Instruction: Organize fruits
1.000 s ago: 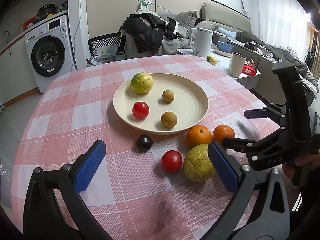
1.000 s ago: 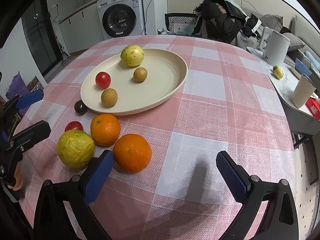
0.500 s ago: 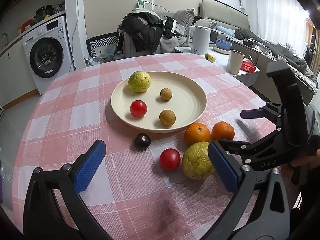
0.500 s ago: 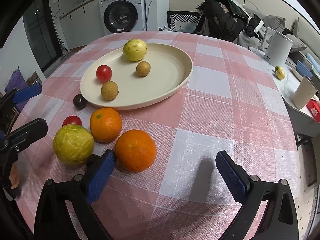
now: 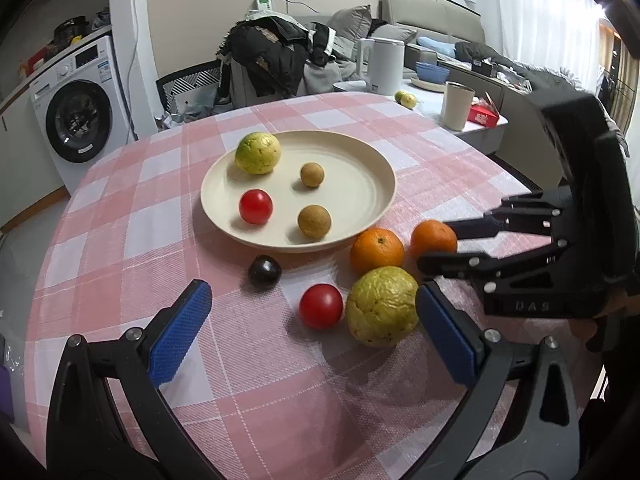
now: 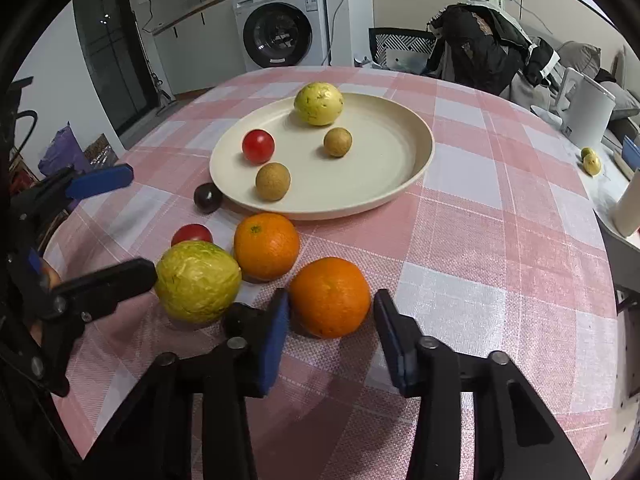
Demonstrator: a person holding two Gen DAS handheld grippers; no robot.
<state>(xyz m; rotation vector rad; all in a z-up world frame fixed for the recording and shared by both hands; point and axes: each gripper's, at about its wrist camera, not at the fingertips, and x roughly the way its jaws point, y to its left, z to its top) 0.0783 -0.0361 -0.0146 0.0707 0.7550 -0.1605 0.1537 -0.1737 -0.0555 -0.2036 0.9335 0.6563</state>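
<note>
A cream plate (image 5: 372,184) (image 6: 408,152) holds a yellow-green fruit (image 5: 258,153), a red tomato (image 5: 256,206) and two brown round fruits (image 5: 314,221). On the cloth in front lie a dark plum (image 5: 264,271), a red tomato (image 5: 321,305), a big yellow-green fruit (image 5: 382,311) (image 6: 197,281) and two oranges (image 5: 377,251) (image 5: 433,238). My right gripper (image 6: 328,336) has its pads on either side of the nearer orange (image 6: 329,297), partly closed, with small gaps. My left gripper (image 5: 312,340) is wide open, with the tomato and big fruit between its fingers.
The round table has a pink checked cloth (image 5: 140,220). A side table at the right holds a white kettle (image 5: 383,65), a cup (image 5: 457,105) and small fruits (image 5: 406,98). A washing machine (image 5: 76,120) and a chair piled with clothes (image 5: 272,60) stand behind.
My right gripper has moved forward and narrowed its jaws around the nearer orange. My left gripper has drifted slightly; its jaws stay wide open. The fruits have not moved.
</note>
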